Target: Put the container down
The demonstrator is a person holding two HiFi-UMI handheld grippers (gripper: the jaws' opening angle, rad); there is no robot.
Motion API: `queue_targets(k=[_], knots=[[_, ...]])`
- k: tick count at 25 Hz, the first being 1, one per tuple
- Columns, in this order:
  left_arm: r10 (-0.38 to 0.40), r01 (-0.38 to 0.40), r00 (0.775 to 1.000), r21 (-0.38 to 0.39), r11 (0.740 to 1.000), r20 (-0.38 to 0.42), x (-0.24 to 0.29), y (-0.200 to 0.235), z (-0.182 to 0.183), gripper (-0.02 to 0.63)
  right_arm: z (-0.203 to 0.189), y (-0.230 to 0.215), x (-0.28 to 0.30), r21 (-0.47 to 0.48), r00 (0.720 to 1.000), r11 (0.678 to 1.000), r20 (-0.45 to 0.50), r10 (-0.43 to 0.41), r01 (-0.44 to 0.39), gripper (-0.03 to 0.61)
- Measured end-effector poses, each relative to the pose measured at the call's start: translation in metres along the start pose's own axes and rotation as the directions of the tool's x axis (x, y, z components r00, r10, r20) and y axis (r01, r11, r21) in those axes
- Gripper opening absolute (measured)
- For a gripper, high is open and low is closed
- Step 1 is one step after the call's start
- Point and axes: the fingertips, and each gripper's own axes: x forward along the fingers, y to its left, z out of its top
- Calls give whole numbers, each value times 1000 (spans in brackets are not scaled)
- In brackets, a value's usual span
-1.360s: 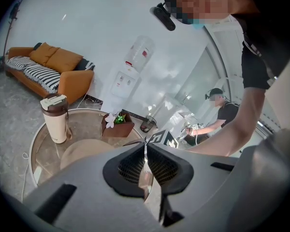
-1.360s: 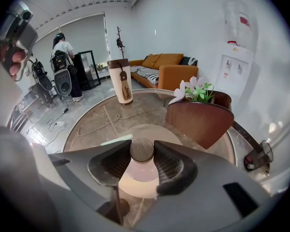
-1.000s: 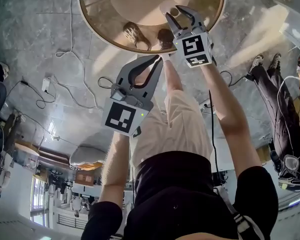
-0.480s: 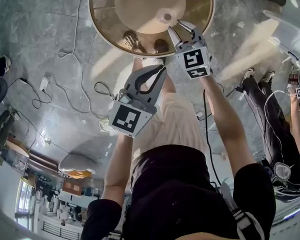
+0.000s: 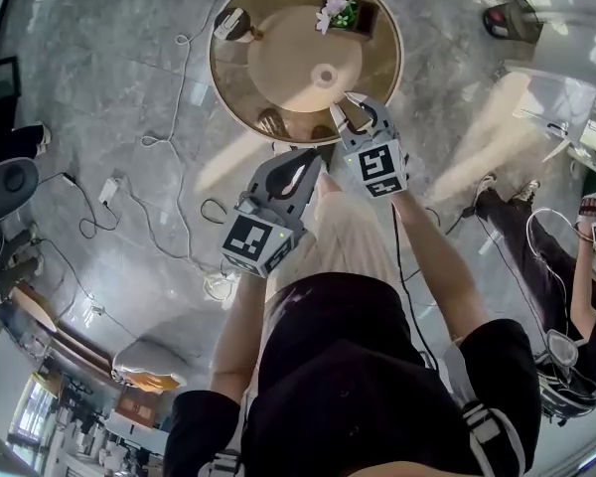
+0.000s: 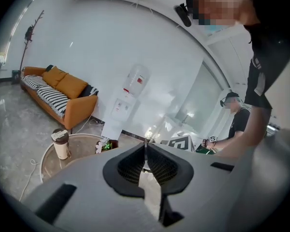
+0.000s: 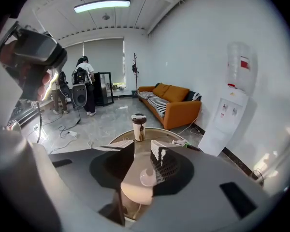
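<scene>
The container (image 5: pixel 233 23), a pale cup with a dark lid, stands upright near the far left rim of the round glass table (image 5: pixel 268 78). It shows in the left gripper view as the container (image 6: pixel 61 144) and in the right gripper view as the container (image 7: pixel 138 127), free of both grippers. My right gripper (image 5: pixel 360 107) hovers over the table's near edge. Its jaws are closing, with only the table top seen through the gap of the right gripper (image 7: pixel 142 144). My left gripper (image 5: pixel 316 157) is shut and empty, held just short of the table.
A small flowering plant (image 5: pixel 343 13) sits at the table's far side. Cables (image 5: pixel 159 137) trail over the marble floor on the left. An orange sofa (image 7: pixel 171 103) and a water dispenser (image 7: pixel 232 105) line the wall. Another person (image 5: pixel 576 296) is at the right.
The table has shrunk and slid down in the head view, bringing the container and plant into sight. Both grippers have drawn back toward the body, and the right jaws have narrowed.
</scene>
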Motion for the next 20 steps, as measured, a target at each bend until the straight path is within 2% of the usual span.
queue_targets(k=[6,12,16,20], knots=[[-2,1,1000,35,999,14,-22,-23,28,29,39,12,-45,39,999,999,48,21,-23,95],[17,-24,997,89,996,78,-32,-28,59,29,83,11,-77,28,991,999,136,19,-24,71],[43,-53,993,90,995,109,-44,-30,69,29,106,12,-99,39,983,999,181,8,-15,60],[62,-73,990,84,994,126,-55,-31,73,29,112,10,-114,35,980,999,197,-10,3,38]])
